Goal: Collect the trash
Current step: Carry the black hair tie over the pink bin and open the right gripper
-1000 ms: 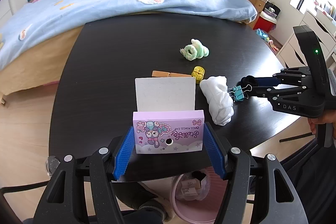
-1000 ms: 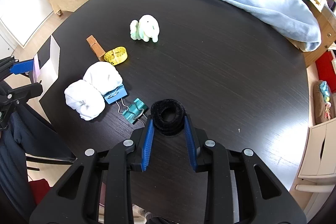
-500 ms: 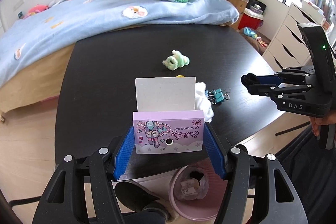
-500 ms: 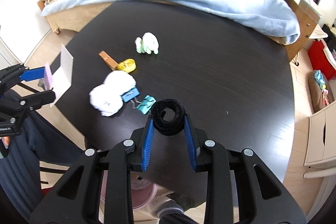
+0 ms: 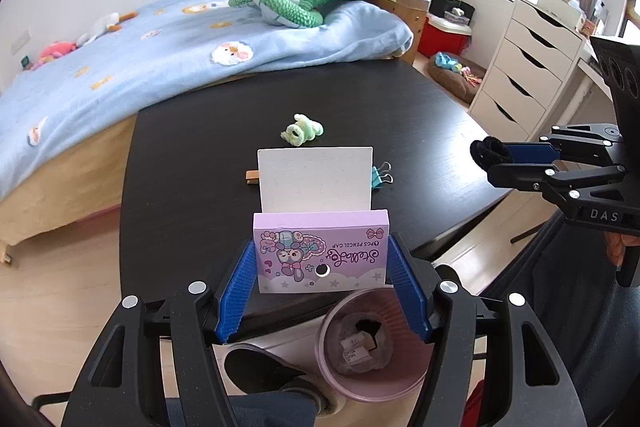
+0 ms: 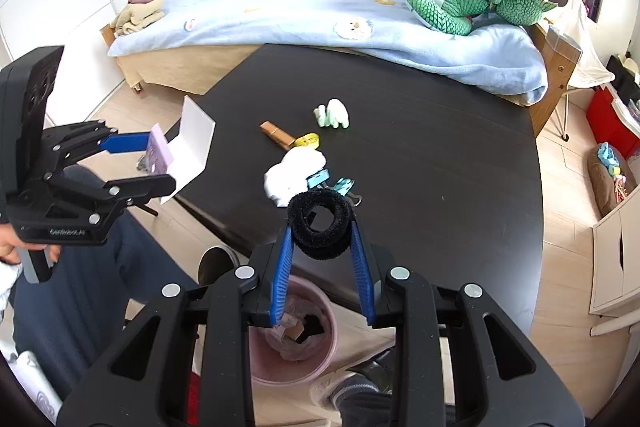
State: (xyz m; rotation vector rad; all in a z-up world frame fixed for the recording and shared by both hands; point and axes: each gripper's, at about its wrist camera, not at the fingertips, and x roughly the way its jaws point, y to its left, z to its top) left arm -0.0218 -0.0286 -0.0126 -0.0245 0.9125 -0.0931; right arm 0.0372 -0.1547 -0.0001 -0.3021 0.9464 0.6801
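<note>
Fingers clamp pencil-cap box; right gripper pinches scrunchie.

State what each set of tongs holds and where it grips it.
Left tongs: purple pencil-cap box, clamped by its two short ends. Right tongs: black fuzzy hair tie, pinched across its outer sides.

**Trash items and bin**

Purple pencil-cap box with its white flap open and upright, clamped off the table at its near edge. Black fuzzy hair tie, a doubled ring, pinched and held aloft. Pink trash bin, lined, on the floor below the near edge.
</note>
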